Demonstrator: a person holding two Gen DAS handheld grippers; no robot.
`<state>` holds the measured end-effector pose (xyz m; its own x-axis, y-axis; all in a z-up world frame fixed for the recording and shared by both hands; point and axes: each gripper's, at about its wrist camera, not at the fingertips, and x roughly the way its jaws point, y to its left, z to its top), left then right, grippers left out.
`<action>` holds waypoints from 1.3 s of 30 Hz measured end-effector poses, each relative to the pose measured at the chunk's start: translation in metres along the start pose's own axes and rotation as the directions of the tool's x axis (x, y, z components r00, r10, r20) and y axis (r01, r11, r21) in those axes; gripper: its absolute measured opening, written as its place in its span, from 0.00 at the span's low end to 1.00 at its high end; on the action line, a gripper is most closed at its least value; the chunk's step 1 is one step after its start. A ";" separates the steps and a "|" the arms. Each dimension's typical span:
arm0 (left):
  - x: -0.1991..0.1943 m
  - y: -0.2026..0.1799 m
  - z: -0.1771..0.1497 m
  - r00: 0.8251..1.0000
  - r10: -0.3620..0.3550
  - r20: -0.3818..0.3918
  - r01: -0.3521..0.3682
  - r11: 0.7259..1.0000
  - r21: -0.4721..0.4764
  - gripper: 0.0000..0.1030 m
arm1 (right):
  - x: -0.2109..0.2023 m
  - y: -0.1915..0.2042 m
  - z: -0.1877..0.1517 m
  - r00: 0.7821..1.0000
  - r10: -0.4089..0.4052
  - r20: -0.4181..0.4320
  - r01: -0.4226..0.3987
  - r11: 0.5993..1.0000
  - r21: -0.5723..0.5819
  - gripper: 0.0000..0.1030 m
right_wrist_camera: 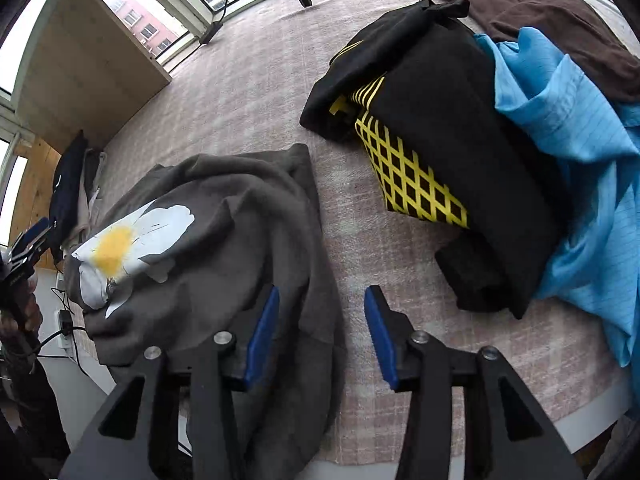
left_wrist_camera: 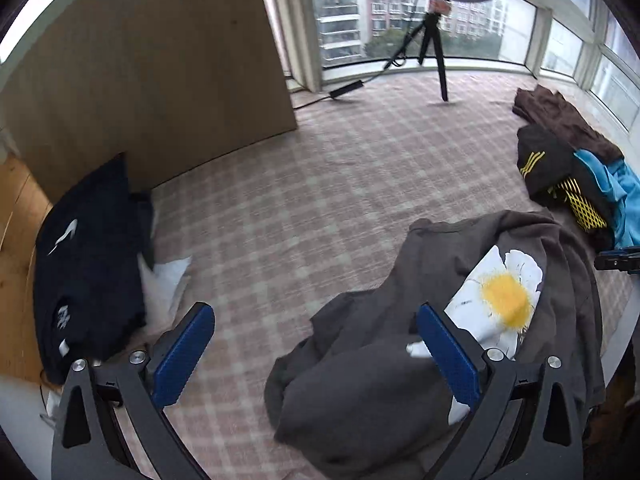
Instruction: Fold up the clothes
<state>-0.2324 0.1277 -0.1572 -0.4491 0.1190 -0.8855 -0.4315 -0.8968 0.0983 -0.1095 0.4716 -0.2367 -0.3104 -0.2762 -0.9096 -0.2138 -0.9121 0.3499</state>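
A crumpled grey T-shirt with a white and yellow daisy print [left_wrist_camera: 400, 352] [right_wrist_camera: 224, 240] lies at the near edge of the plaid-covered table [left_wrist_camera: 320, 184]. My left gripper [left_wrist_camera: 316, 328] is open above the table, its right finger over the shirt's left part and nothing between the blue pads. My right gripper [right_wrist_camera: 322, 308] is open too, straddling the shirt's right hem; the left finger is over the cloth, the right one over the bare cover. The left gripper [right_wrist_camera: 28, 244] also shows at the left edge of the right wrist view.
A folded dark navy garment [left_wrist_camera: 88, 264] lies at the left by a wooden panel [left_wrist_camera: 160, 68]. On the right is a pile: black-and-yellow garment [right_wrist_camera: 440, 140], blue one [right_wrist_camera: 568, 128], brown one [right_wrist_camera: 560, 20]. A tripod [left_wrist_camera: 434, 44] stands at the far edge by the windows.
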 end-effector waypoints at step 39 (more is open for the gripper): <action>-0.007 -0.015 0.003 0.969 -0.204 -0.137 0.230 0.950 0.213 0.49 | -0.060 0.001 -0.090 0.982 -0.191 0.002 0.190 0.976 -0.105 0.14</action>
<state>-0.2252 0.1414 -0.1516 -0.2403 0.2404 -0.9405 -0.6796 -0.7335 -0.0138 -0.0080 0.4600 -0.2017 -0.2656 -0.0962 -0.9593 -0.1710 -0.9745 0.1450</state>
